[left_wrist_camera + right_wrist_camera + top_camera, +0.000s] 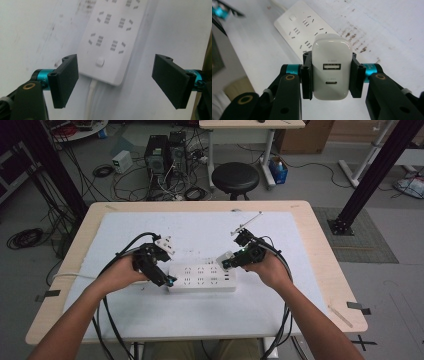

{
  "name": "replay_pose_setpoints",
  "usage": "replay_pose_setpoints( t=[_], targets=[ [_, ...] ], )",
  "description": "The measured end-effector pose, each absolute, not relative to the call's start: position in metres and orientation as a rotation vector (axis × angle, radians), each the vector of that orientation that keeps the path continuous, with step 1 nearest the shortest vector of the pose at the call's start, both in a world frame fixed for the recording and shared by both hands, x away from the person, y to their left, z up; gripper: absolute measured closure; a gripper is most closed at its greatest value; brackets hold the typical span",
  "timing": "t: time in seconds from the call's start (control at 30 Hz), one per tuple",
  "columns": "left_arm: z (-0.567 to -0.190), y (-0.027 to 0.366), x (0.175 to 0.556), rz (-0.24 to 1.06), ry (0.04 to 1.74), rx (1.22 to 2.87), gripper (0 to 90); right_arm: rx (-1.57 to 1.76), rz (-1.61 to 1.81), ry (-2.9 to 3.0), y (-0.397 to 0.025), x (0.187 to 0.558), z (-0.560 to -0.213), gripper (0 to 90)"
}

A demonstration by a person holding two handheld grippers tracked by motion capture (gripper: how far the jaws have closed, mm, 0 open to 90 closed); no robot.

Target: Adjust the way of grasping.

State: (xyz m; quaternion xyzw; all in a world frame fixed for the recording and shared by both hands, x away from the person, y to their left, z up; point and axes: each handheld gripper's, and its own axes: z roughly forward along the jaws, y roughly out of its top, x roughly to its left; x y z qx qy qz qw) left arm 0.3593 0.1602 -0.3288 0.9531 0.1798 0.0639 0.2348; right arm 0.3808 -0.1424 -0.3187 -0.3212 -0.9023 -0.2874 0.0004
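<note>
**While one gripper waits, a charger hangs over the strip**

Though small and light, the white charger [331,70] is smooth plastic and could slip, so its flat sides are the place to take it; the right gripper [331,76] has its fingers clamped there, holding it above the power strip [202,277] on the desk [300,212]. Beside the strip's switch end, the left gripper [115,81] hangs with fingers spread wide, empty.

One power strip [202,277] lies on one table [310,227]. One charger [332,68] bears two ports. Two grippers are in use, left [170,281] and right [226,262]. One stool [235,177] stands beyond the table.
</note>
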Motion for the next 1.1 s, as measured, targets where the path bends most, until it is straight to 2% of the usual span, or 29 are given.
replay_pose_setpoints(
  t=[0.33,0.63,1.1],
  targets=[
    [-0.330,0.191,0.368,0.191,0.539,2.769,21.5,-0.575,-0.591,-3.207,-0.109,0.391,-0.310,62.2],
    [-0.334,0.207,0.372,0.204,0.613,2.734,21.4,-0.259,-0.323,-3.321,-0.084,0.394,-0.320,62.2],
    [-0.342,0.208,0.374,0.204,0.643,2.718,21.4,-0.132,-0.181,-3.279,-0.064,0.405,-0.342,62.2]
  ],
)
